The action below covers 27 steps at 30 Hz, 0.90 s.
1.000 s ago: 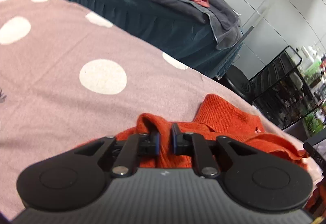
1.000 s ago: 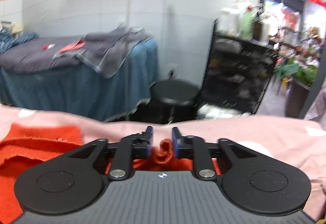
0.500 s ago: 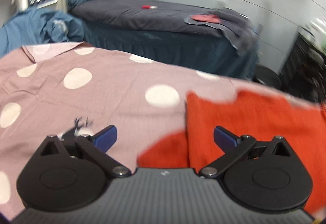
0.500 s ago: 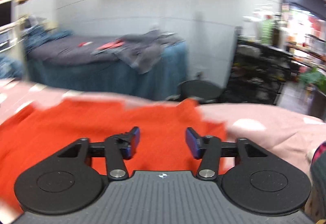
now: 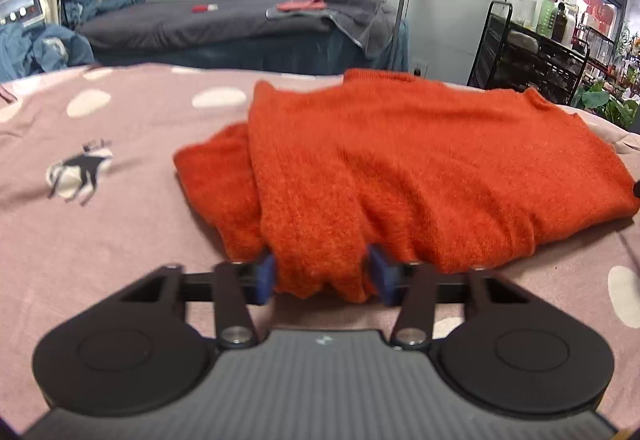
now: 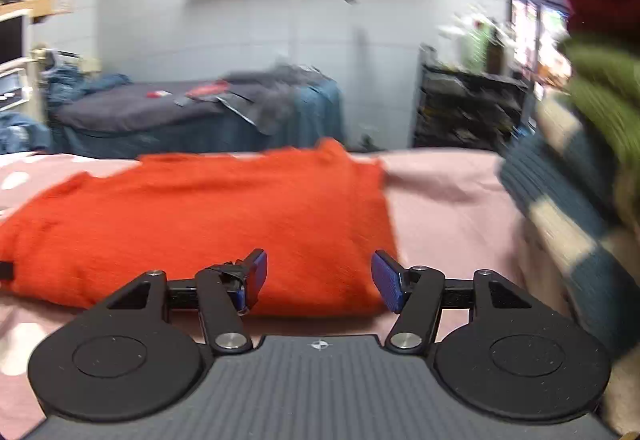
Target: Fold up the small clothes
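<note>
An orange knit sweater [image 5: 400, 168] lies folded on the pink dotted bedsheet [image 5: 100, 232]. My left gripper [image 5: 322, 276] is open, with the near hem of the sweater lying between its blue pads [image 5: 265, 278]. In the right wrist view the same sweater [image 6: 208, 216] lies flat ahead. My right gripper [image 6: 318, 276] is open at the sweater's near right edge, and its blue pads [image 6: 384, 280] hold nothing.
A stack of folded clothes [image 6: 580, 200], green over dark blue and cream checks, stands close on the right. A dark massage bed [image 5: 240, 28] stands behind the sheet. A black shelf cart with bottles [image 5: 532, 52] is at the back right. Blue cloth [image 5: 36, 48] is piled at the far left.
Both grippers let go of the sweater, opened and drew back. The sweater now lies folded on the sheet. The left jaws have narrowed around its near hem since half a second ago.
</note>
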{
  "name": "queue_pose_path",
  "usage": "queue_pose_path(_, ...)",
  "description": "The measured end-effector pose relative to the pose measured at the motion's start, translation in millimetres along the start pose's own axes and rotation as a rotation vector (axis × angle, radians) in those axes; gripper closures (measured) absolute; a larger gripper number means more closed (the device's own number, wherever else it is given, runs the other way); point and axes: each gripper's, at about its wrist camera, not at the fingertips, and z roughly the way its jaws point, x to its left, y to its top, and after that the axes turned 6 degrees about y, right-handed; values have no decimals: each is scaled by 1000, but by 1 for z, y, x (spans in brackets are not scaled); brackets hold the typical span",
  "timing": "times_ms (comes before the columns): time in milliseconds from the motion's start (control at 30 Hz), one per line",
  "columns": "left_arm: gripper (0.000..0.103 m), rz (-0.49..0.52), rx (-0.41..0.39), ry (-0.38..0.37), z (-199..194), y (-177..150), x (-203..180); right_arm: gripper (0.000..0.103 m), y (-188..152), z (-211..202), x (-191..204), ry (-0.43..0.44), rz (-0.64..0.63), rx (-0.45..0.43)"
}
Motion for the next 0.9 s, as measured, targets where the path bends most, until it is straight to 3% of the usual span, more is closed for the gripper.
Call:
queue_pose_path(33,71,-17,-1,-6,1,-1,2,8,0,2,-5,-6,22,5)
queue_pose_path(133,81,-7,-10,-25,0,0,9,12,-1,13,-13,22,11,43)
queue_pose_path(200,82,37,-18,-24,-5,2,12,73,-2,25,-19,76,26,105)
queue_pose_path(233,83,54,-19,-21,-6,4,14,96,-2,27,-22,87,34,115)
queue_pose_path(400,87,151,-25,-5,-19,11,18,100,2,6,-20,37,0,55)
queue_pose_path(567,92,237,12,-7,-41,7,29,101,-5,-27,-16,91,-39,87)
queue_pose_path(600,103,254,18,14,-45,5,33,101,-7,-34,-15,106,-39,94)
queue_pose_path(633,103,273,22,55,-49,2,38,101,-9,-39,-17,114,-35,103)
queue_pose_path(733,103,225,60,92,-55,-4,68,100,-12,-48,-21,116,-9,114)
queue_pose_path(800,101,143,87,110,-56,-5,84,102,-15,-39,-23,55,-29,120)
queue_pose_path(867,92,118,51,87,-64,-3,85,93,-16,-31,-28,47,-7,104)
queue_pose_path(900,81,125,33,66,-68,-1,79,93,-16,-27,-29,52,-2,108)
